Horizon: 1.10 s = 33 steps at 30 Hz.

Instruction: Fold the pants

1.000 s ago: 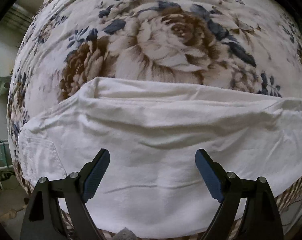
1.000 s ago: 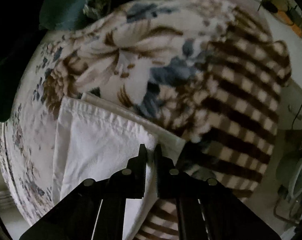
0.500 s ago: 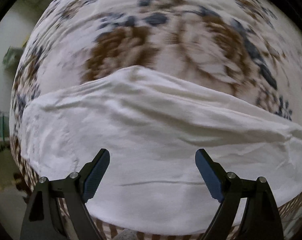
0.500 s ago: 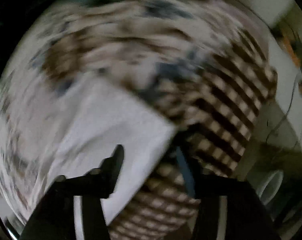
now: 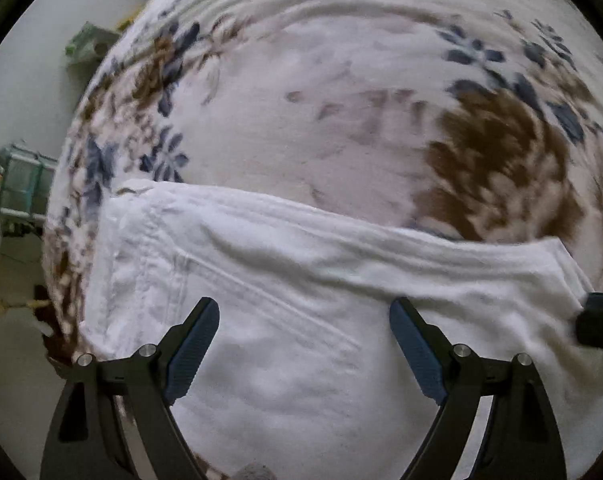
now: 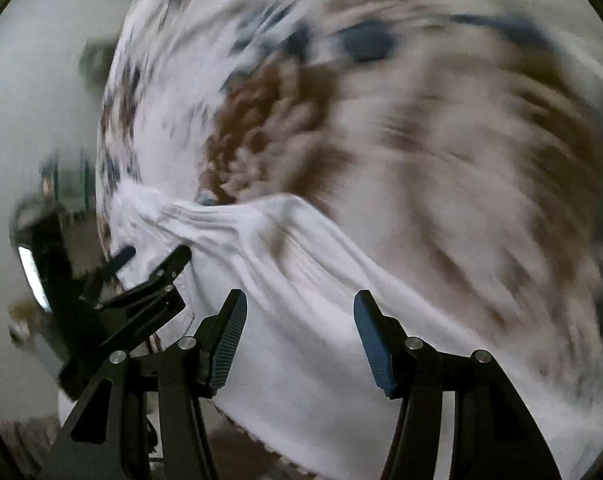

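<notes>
White pants point(image 5: 301, 320) lie folded in a long band across a floral blanket point(image 5: 341, 128) on a bed. My left gripper point(image 5: 304, 340) is open and empty, held just above the pants near their left end. My right gripper point(image 6: 300, 332) is open and empty above the pants point(image 6: 301, 280) in its own blurred view. The left gripper also shows in the right wrist view point(image 6: 153, 256) at the pants' left end. A dark fingertip of the right gripper point(image 5: 599, 320) shows at the right edge of the left wrist view.
The bed edge drops off at the left onto a light floor point(image 5: 9, 320). A green crate point(image 5: 25, 184) and other clutter stand on the floor beyond the bed's left side. The blanket's brown checked border point(image 5: 61, 340) hangs at the near edge.
My right gripper opened, let go of the pants' edge and swung left across the bed. My left gripper shifted left along the pants, still open.
</notes>
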Available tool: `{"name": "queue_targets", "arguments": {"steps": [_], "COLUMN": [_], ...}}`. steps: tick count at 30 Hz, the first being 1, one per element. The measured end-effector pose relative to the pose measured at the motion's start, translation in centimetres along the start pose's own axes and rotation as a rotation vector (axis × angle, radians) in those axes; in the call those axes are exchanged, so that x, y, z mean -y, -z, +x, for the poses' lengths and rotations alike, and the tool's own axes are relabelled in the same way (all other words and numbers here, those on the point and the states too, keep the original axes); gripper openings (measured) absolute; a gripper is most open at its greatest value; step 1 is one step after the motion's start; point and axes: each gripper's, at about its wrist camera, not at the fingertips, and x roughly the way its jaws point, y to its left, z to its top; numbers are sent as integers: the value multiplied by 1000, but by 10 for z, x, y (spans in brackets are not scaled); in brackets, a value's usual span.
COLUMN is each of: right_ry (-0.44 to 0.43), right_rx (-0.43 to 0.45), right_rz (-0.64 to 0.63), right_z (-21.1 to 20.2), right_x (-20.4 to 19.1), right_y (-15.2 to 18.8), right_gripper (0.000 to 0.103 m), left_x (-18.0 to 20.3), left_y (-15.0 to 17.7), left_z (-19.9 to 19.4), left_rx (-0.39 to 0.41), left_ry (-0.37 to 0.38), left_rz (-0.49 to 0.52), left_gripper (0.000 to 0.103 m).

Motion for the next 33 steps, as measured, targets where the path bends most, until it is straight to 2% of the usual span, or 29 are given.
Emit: {"name": "queue_targets", "arguments": {"steps": [1,2,3,5,10,14,16,17,19,20,21,22,24,25,26,27,28,29,31,32,33], "right_ry": [-14,-35,-55,14,-161,-119,-78,-89,-119,-67,-27,-2,-30,-3,4,-29,-105,-139,-27,31,64], "right_rx": [-70,-103,-119,-134,-13,17,29,33,41,30,48,66,119,141,156,164,155,139,98,71,32], "right_rz": [-18,-32,-52,-48,235,268,256,247,283,297,298,330,434,455,466,475,456,411,264,196,142], "right_z": [17,27,34,37,4,-4,-11,-12,-2,3,8,9,2,-5,-12,-20,-29,-37,-53,-57,-56], "right_x": [-4,-7,-11,-8,50,53,44,42,39,39,36,41,58,63,68,72,75,72,58,53,50], "right_y": [-11,-15,-17,-22,-13,-1,1,0,-13,-15,-18,-18,-12,-9,-6,-2,2,4,10,13,16], "right_gripper": [59,55,31,7,4,6,12,20,24,22,12,12,6,0,0,2,3,6,37,65,73], "left_x": [-2,-4,-4,-6,-14,-16,-17,-17,-18,-18,-17,-17,-17,-17,-18,-15,-17,-16,-24,-21,-21], "left_y": [0,1,3,6,11,12,12,12,11,10,10,10,8,9,9,14,15,15,8,6,4], "left_z": [4,8,9,13,19,16,9,5,1,0,0,0,-2,-2,-3,-8,-7,-10,-14,-16,-18], "left_rx": [-10,-14,-15,-26,-52,-61,-62,-58,-46,-43,-42,-44,-43,-42,-42,-43,-45,-42,-32,-27,-25], "left_ry": [23,38,47,69,109,117,148,152,156,154,150,150,149,150,154,158,167,174,177,179,180], "left_rz": [-1,-2,1,6,7,26,22,23,22,24,32,36,38,37,36,34,34,33,37,39,41], "left_gripper": [89,89,89,90,91,91,91,91,91,91,91,91,91,91,91,91,91,91,91,91,91]}}
